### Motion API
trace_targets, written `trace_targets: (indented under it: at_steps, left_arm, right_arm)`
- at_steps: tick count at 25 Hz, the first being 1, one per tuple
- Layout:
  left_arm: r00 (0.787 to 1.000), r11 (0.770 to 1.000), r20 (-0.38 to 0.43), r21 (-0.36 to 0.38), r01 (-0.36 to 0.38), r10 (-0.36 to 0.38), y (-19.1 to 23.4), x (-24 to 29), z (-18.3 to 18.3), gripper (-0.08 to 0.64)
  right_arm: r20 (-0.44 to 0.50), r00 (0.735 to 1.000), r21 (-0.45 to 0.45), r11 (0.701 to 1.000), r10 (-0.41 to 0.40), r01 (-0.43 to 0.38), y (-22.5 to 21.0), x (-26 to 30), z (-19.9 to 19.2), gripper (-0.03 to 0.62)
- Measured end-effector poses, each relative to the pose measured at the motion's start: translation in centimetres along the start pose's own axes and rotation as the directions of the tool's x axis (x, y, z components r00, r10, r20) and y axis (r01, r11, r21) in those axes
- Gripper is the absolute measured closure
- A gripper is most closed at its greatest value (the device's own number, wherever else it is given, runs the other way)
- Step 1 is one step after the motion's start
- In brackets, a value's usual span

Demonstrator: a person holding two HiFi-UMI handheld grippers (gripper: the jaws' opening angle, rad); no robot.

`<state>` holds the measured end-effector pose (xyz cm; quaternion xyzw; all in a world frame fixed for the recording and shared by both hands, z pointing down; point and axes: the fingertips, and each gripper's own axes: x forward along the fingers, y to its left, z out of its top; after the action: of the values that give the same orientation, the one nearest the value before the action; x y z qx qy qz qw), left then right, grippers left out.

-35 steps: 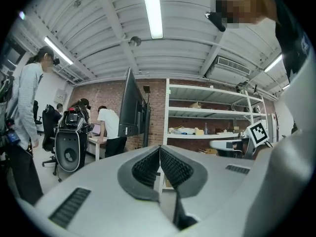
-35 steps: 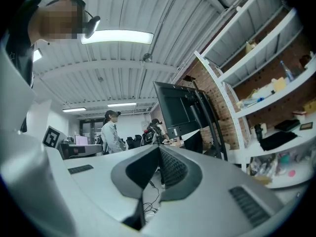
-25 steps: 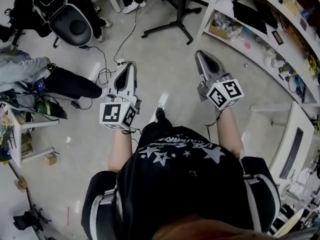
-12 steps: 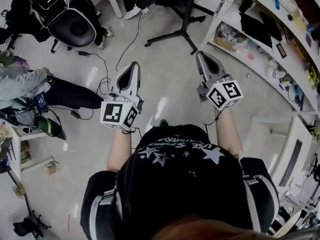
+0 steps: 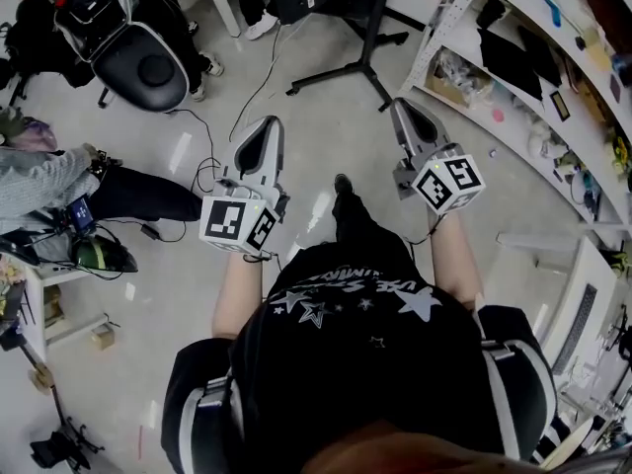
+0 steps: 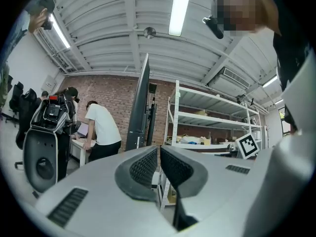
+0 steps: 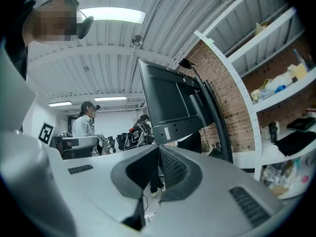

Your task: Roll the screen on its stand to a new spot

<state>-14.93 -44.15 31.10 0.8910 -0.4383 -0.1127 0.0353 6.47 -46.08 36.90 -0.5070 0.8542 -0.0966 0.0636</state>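
The screen (image 7: 168, 100) is a big dark panel on a black stand, close ahead in the right gripper view. In the left gripper view the screen (image 6: 143, 102) shows edge-on. From the head view only the stand's black legs (image 5: 346, 67) and pole show, at the top of the floor. My left gripper (image 5: 270, 123) is held out in front of me, shut and empty, well short of the legs. My right gripper (image 5: 403, 105) is also shut and empty, just right of the stand's near leg and not touching it. The shut left gripper (image 6: 158, 149) and the shut right gripper (image 7: 157, 149) point towards the screen.
White shelving (image 5: 513, 57) full of items curves along the right. A black chair-like unit (image 5: 138, 62) stands at upper left, with cables (image 5: 212, 151) on the floor. A seated person's leg (image 5: 138, 171) reaches in from the left. A white-shirted person (image 6: 103, 127) stands beyond the screen.
I have stepped forward: the stand's legs sit lower and nearer in the head view, and my foot now reaches out between the grippers. Both grippers stay shut.
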Motion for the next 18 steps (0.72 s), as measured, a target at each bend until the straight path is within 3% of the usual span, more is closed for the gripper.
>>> trace_targets:
  at_steps: [8,13,18]
  left_arm:
    - [1.000,1.000,-0.012,-0.006,-0.004,0.003,3.3,5.8,0.3,0.546]
    - [0.999,0.999,-0.036,-0.035,-0.007,0.006,5.7,10.2,0.5,0.545]
    - [0.999,0.999,-0.033,-0.016,-0.028,0.027,7.4,14.2,1.1,0.529]
  right_arm:
    - [0.031,0.997,-0.001,0.998,0.068,-0.068,-3.5,7.6,1.9,0.584]
    - [0.065,0.994,0.017,0.996,0.086,-0.087,-6.4,11.8,3.6,0.584]
    - [0.067,0.993,0.023,0.995,0.095,-0.097,-9.4,14.6,4.6,0.584]
